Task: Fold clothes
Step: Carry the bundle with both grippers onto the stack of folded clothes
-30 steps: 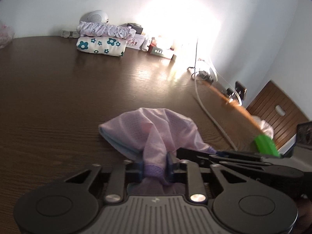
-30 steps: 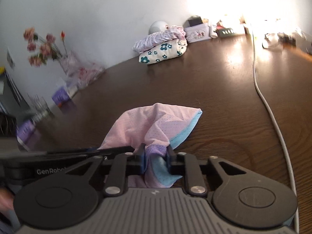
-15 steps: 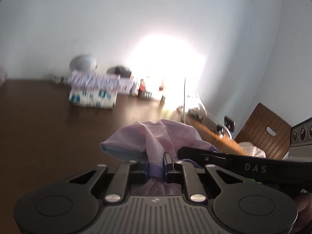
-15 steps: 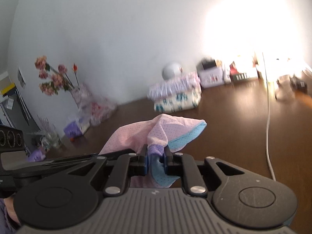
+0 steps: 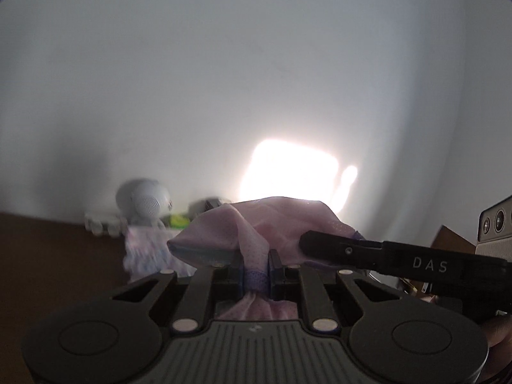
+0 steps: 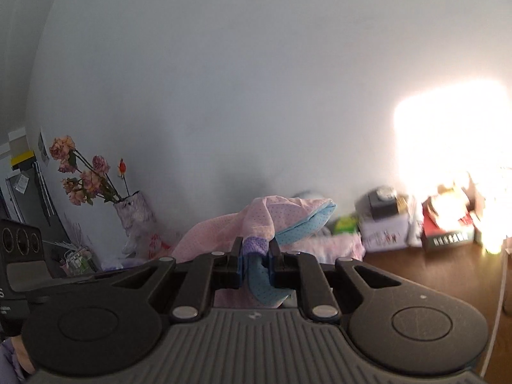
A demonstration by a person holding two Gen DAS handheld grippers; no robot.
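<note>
A pink dotted garment (image 5: 272, 224) with a light blue lining and purple hem hangs in the air between both grippers. My left gripper (image 5: 255, 275) is shut on its purple hem. My right gripper (image 6: 255, 257) is shut on the same garment (image 6: 272, 214), at the purple hem beside the blue lining. The right gripper's black body (image 5: 400, 260) crosses the left wrist view at the right, close beside the cloth. Both cameras point at the white wall, and the table under the garment is hidden.
A stack of folded clothes (image 5: 144, 249) lies at the back of the brown table (image 5: 48, 256) by a round grey device (image 5: 144, 201). Boxes (image 6: 448, 224) and a white cable (image 6: 499, 304) are at the back right. A vase of flowers (image 6: 131, 214) stands left.
Both grippers have lifted the garment off the table and tilted upward. The views now face the wall rather than the tabletop. Both stay shut on the cloth.
</note>
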